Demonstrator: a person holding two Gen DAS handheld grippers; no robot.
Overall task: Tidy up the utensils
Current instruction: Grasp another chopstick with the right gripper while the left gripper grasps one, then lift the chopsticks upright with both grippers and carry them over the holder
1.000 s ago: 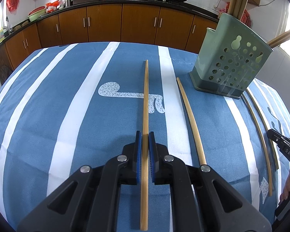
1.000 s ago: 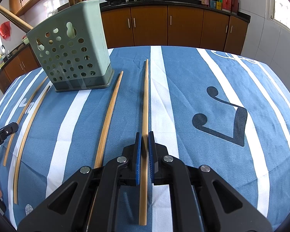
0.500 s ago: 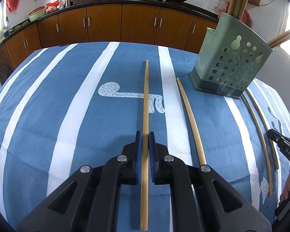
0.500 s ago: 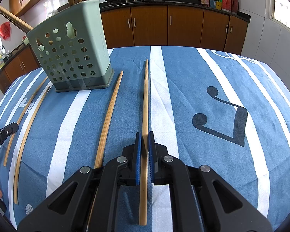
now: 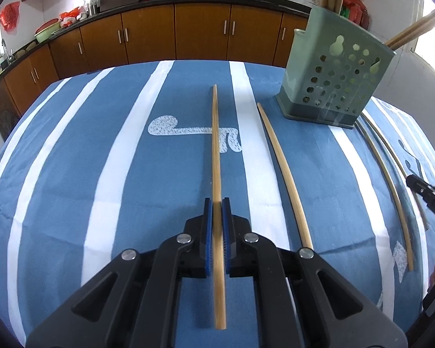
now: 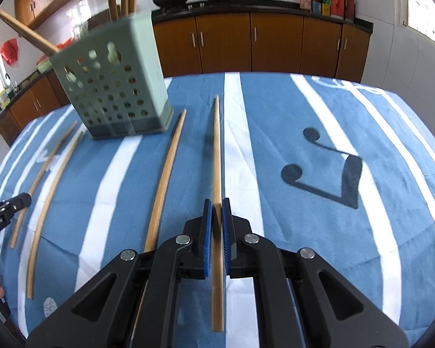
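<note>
My left gripper (image 5: 216, 203) is shut on a long bamboo chopstick (image 5: 215, 145) that points straight ahead over the blue striped cloth. My right gripper (image 6: 216, 204) is shut on another bamboo chopstick (image 6: 216, 150) and holds it above the cloth. A green perforated utensil holder (image 5: 333, 75) with several chopsticks in it stands at the far right in the left wrist view and at the far left in the right wrist view (image 6: 113, 87). One loose chopstick (image 5: 284, 168) lies beside the held one. Two more chopsticks (image 5: 391, 179) lie past the holder.
The table carries a blue cloth with white stripes (image 5: 72, 159). Brown kitchen cabinets (image 5: 200, 37) run along the back. The other gripper's tip shows at the right edge of the left wrist view (image 5: 426, 194) and at the left edge of the right wrist view (image 6: 5, 208).
The right gripper has lifted and tilted with its chopstick; the holder looks closer and blurred in its view. The left gripper has hardly moved.
</note>
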